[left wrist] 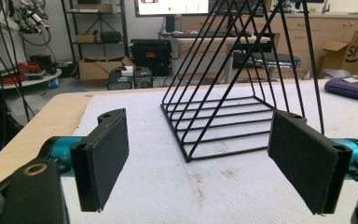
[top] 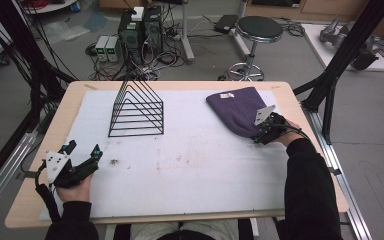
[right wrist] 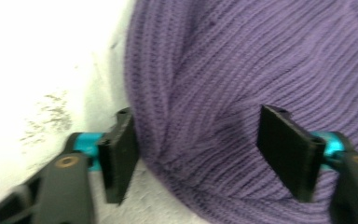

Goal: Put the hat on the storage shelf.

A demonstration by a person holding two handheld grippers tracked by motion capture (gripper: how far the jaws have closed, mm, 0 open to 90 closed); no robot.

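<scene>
A purple knit hat (top: 235, 107) lies at the back right of the white mat (top: 195, 165). My right gripper (top: 259, 138) reaches down onto its near edge. In the right gripper view the hat (right wrist: 223, 70) bulges between the two black pads of the right gripper (right wrist: 196, 140): one pad rests at the hat's rim and the other lies on the knit, with a wide gap between them. My left gripper (top: 84, 149) hovers low at the front left with its jaws wide apart and nothing between them. The left gripper (left wrist: 200, 140) points at a black wire rack (left wrist: 223, 116).
The black wire rack (top: 137, 112), triangular in outline, stands on the mat at the back, left of centre. The wooden table (top: 70, 100) shows around the mat's edges. Beyond the table stand a stool (top: 259, 29), computer boxes and cables on the floor.
</scene>
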